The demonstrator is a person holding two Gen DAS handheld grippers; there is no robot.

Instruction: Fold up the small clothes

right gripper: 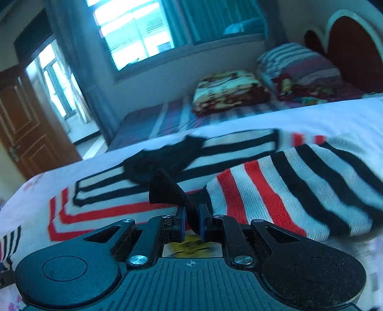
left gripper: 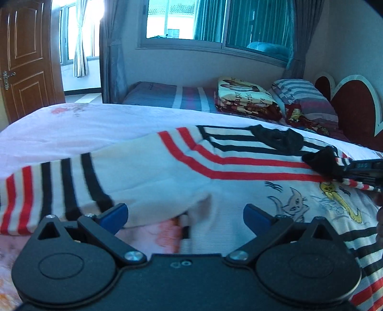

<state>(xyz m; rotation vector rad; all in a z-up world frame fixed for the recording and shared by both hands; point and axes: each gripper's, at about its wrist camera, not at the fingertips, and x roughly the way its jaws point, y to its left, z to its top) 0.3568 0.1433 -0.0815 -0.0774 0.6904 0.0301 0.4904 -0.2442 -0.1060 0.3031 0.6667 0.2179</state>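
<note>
While the left gripper (left gripper: 185, 215) hovers jaws apart, the right gripper (right gripper: 192, 223) pinches the sweater's (left gripper: 148, 172) black cuff (right gripper: 167, 189)

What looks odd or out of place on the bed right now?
Nothing is damaged or spilled. The striped sweater lies half folded on the bed sheet, its black cuff pinched in the right tool. The left tool is open.

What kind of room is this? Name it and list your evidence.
Most likely a bedroom: a bed with a red heart-shaped headboard, a striped pillow and a folded patterned blanket, beneath a curtained window.
</note>
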